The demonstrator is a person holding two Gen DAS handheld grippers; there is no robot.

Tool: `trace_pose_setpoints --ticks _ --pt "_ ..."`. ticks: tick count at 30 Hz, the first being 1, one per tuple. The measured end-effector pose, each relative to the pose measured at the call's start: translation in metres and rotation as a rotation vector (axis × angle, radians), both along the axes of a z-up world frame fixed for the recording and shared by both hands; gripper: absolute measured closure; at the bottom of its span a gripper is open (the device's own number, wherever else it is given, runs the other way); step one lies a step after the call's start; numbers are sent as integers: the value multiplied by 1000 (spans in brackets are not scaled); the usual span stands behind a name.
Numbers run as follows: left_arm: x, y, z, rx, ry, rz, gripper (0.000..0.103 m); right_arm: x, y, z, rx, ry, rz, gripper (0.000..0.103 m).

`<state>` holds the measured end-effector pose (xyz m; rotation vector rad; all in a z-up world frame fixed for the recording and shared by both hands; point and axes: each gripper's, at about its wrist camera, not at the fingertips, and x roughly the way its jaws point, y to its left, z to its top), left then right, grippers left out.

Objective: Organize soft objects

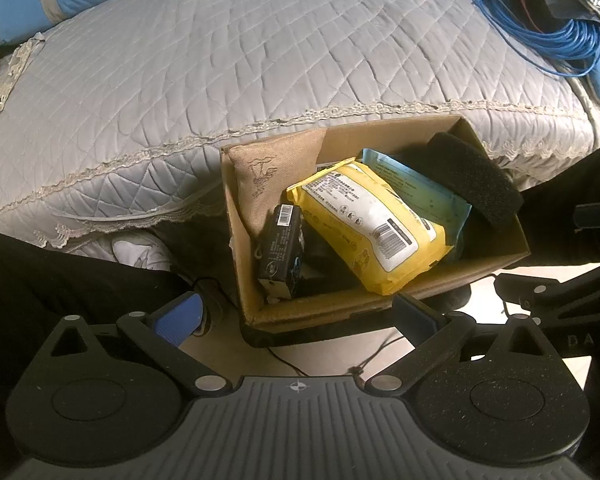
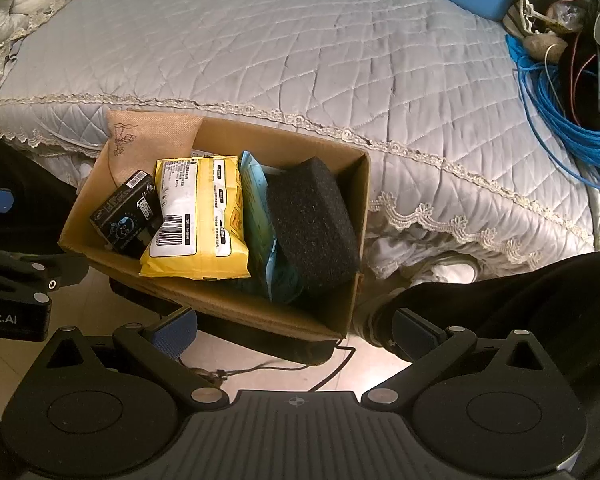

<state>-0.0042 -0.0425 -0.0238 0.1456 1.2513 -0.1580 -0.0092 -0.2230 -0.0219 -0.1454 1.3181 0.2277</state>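
Mid-frame, your corrugated cardboard box [image 2: 352,280] holds one coarse black foam block [image 2: 312,220], two glossy plastic packs, one tan woven cushion [image 2: 152,140]; both grippers gape empty.

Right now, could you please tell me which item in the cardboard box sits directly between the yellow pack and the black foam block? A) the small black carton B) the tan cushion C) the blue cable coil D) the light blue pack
D: in the right wrist view, the light blue pack stands wedged between the yellow pack and the black foam block inside the cardboard box.
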Motion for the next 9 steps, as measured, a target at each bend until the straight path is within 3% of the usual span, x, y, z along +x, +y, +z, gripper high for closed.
trace_pose_setpoints --ticks 9 --pt "0 2 2 -17 -10 11 0 0 0 -1 0 1 0 0"
